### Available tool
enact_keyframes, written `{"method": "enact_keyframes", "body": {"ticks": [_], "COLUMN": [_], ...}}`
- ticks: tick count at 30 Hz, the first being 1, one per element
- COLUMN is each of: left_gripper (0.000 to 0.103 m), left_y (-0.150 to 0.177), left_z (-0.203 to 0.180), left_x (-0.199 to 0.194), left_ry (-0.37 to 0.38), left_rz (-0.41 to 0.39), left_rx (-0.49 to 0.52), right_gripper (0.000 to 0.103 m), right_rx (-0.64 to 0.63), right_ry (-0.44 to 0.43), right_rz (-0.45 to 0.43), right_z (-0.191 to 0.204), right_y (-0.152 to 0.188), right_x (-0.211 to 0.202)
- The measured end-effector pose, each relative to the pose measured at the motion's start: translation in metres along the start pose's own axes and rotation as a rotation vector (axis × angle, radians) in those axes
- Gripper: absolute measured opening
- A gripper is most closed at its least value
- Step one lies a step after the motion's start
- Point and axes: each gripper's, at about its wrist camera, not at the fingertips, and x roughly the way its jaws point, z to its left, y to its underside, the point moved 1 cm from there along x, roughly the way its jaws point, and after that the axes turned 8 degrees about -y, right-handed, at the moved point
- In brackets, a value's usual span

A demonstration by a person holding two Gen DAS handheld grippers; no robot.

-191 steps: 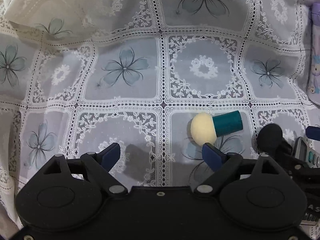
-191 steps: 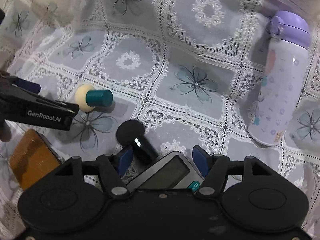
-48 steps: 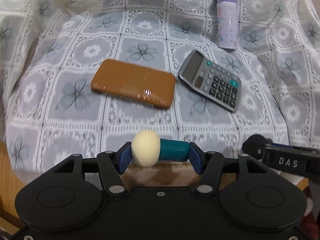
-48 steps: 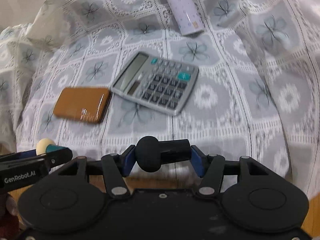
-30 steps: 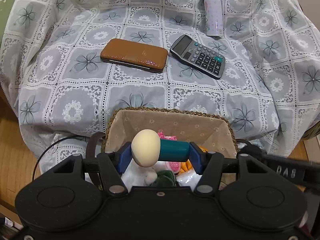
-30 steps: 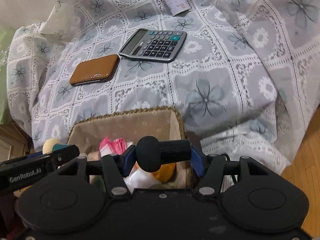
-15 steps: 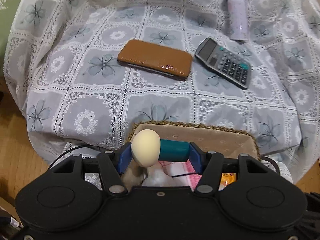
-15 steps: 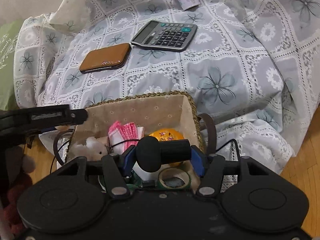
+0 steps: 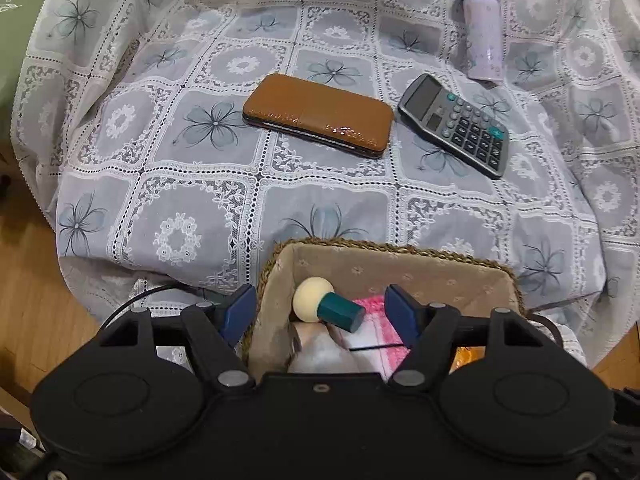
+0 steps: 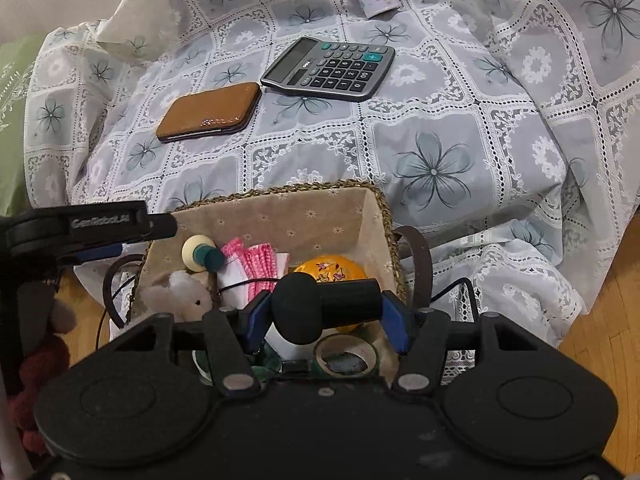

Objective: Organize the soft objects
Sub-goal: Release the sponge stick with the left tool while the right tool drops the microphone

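Dropping sponges into the basket [image 10: 384, 216]
Left gripper [image 9: 320, 308] jaws, just opening, are releasing the cream sponge [image 9: 326, 306]; right gripper [image 10: 326, 314] is clamping the black sponge [image 10: 324, 306], best released low, toward 12 o'clock.

My two black grippers carry blue pads [image 9: 240, 310]. Cream-headed, teal-handled sponge applicator [image 9: 326, 306] lies in my woven basket with beige, white-flower-dotted lining [image 9: 400, 274], brown braided rim. Matte black sponge applicator [image 10: 326, 304] sits between my right pads. Inside: pink-and-white folded cloth [image 10: 252, 264], orange ball with purple floral print [image 10: 328, 270], white plush toy [image 10: 186, 296]. Grey-white lace tablecloth with dark flower print [image 9: 200, 184]. Tan leather case [image 9: 318, 114], grey calculator with teal keys [image 9: 456, 124], lilac bottle [image 9: 482, 28]. Wood floor honey-brown.
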Motion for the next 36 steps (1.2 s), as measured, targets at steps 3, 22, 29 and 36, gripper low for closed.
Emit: {"method": "enact_keyframes", "body": {"ticks": [3, 22, 29, 36], "left_gripper": [0.068, 0.079, 0.079, 0.079], "left_y": [0.007, 0.062, 0.07, 0.075], "left_z": [-0.003, -0.017, -0.008, -0.006], "left_x": [-0.01, -0.039, -0.036, -0.033], "left_ry": [-0.007, -0.022, -0.037, -0.035], "left_rz": [-0.026, -0.065, -0.044, -0.024], "left_rx": [0.017, 0.065, 0.034, 0.029], "right_gripper": [0.057, 0.058, 0.058, 0.06], "right_rx": [0.008, 0.032, -0.001, -0.015], "right_ry": [0.0, 0.009, 0.01, 0.01], "right_rz": [0.001, -0.026, -0.036, -0.039], "right_z": [-0.003, -0.007, 0.001, 0.004], "right_y": [0.001, 0.003, 0.0, 0.002], "right_x": [-0.001, -0.007, -0.007, -0.008]}}
